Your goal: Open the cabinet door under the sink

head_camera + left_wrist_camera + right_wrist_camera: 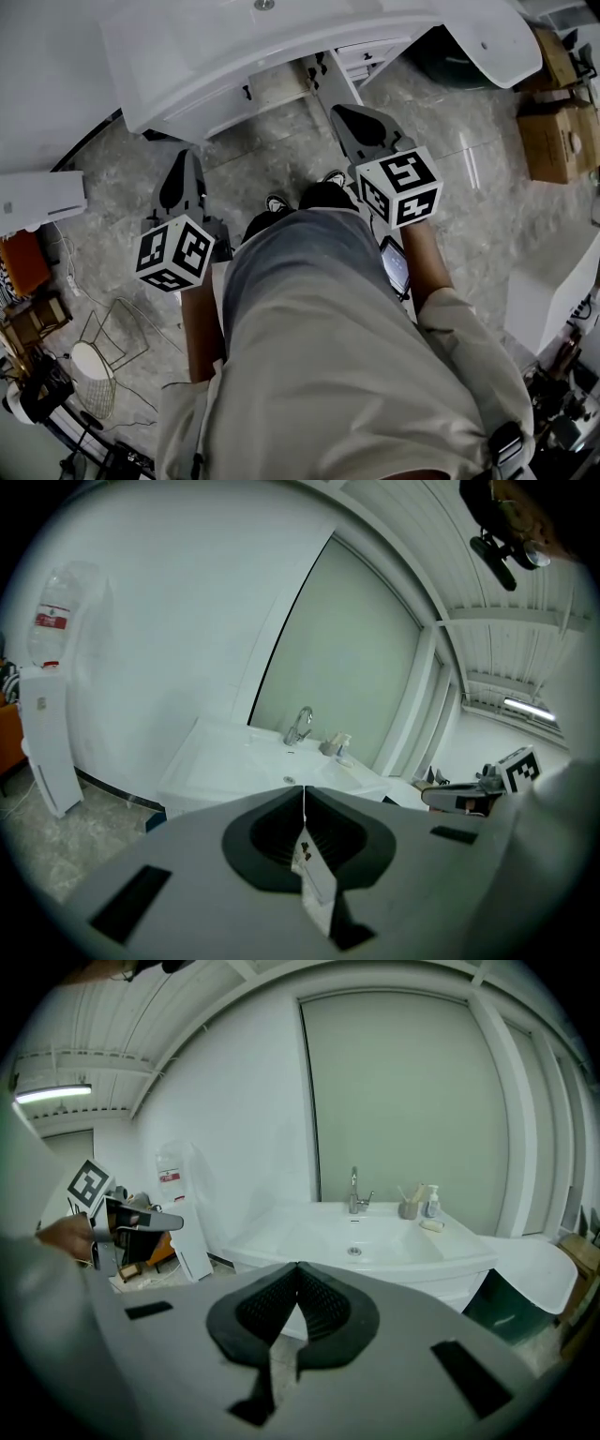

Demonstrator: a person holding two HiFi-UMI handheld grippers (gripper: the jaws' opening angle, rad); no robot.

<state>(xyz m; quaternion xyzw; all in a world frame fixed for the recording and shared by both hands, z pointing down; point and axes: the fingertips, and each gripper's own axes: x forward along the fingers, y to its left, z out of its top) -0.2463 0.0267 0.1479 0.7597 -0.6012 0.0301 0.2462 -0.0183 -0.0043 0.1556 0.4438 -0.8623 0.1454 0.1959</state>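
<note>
We hold left tool (184, 180) and right tool (364, 124) clenched, empty, mid-frame. The cabinet door (225, 109), upper centre, looks stiff, light; grip its dark handle (248, 92).

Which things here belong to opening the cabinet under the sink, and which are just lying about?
For the job: sink, cabinet, left gripper, right gripper, both shut.
Lying about: cardboard boxes, water dispenser, soap bottle.
</note>
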